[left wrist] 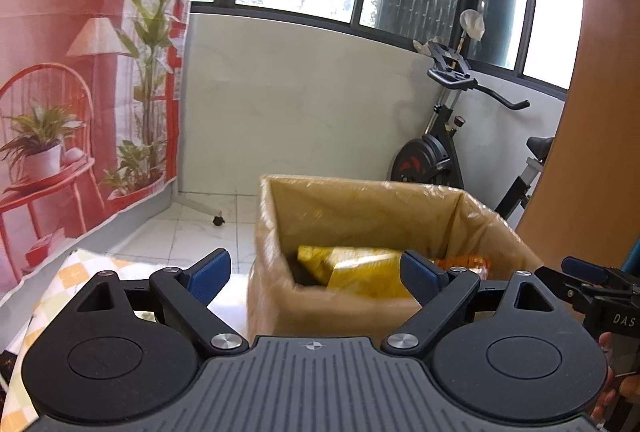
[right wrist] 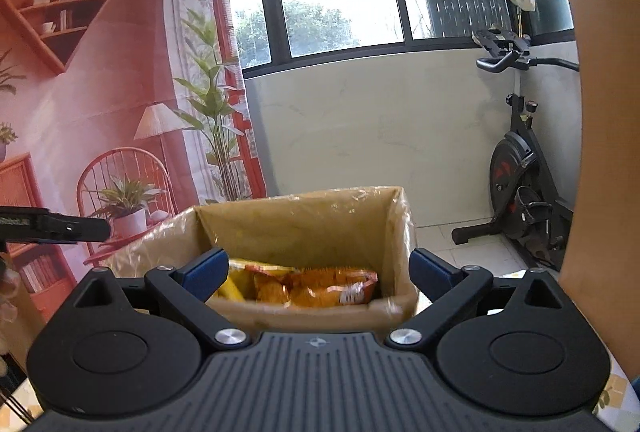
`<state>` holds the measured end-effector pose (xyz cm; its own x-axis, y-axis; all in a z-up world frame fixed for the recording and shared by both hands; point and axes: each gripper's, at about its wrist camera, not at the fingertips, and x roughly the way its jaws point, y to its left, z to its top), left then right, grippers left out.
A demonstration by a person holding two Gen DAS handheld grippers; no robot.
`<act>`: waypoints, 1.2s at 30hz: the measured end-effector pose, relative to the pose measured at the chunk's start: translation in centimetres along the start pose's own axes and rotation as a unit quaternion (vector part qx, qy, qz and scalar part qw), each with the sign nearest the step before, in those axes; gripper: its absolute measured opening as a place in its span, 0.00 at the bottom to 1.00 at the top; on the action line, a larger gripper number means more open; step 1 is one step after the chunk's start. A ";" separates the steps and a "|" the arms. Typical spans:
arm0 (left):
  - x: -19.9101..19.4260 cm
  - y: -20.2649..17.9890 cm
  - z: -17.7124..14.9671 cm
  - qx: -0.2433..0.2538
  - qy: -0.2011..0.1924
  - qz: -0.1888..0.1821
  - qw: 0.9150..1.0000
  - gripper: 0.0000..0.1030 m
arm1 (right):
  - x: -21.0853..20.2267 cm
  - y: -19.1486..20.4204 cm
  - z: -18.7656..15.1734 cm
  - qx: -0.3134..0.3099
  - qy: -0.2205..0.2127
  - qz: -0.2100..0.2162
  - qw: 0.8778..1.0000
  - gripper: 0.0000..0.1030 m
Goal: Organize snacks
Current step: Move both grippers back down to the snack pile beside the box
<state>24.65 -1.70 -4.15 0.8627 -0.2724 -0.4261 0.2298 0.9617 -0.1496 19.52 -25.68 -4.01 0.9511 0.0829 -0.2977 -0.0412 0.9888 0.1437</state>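
Ahead, my left gripper (left wrist: 316, 268) and right gripper (right wrist: 318, 268) gape empty before the plastic-lined cardboard box (right wrist: 320, 220) holding crinkly yellow packet (left wrist: 360, 268) and orange packet (right wrist: 320, 288).

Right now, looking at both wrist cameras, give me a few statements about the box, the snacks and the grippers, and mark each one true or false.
1. The brown cardboard box lined with clear plastic is open at the top. True.
2. The box is empty. False: a yellow snack bag and an orange snack bag lie inside.
3. The left gripper holds the yellow bag. False: its blue-padded jaws stand wide with nothing between them.
4. The right gripper is open and holds nothing. True.
5. A black exercise bike stands on the tiled floor beyond the box. True.
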 end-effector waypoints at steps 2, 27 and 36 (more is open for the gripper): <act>-0.7 0.4 -1.0 -0.004 -0.002 0.005 1.000 0.90 | -0.7 0.1 -0.9 -0.004 -0.002 -0.001 1.000 0.95; -0.9 2.9 -11.4 -0.052 0.077 0.052 0.994 0.86 | 0.1 1.5 -12.2 -0.013 0.132 0.047 0.990 0.90; -0.7 4.1 -13.0 -0.069 0.088 0.064 0.992 0.86 | 3.6 4.6 -14.9 -0.069 0.186 0.078 0.977 0.89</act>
<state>19.08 2.01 -16.06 0.7857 -0.1611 -0.5972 0.0488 0.9786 -0.1998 18.19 -19.01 -18.53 0.7541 0.2482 -0.6080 -0.2427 0.9656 0.0932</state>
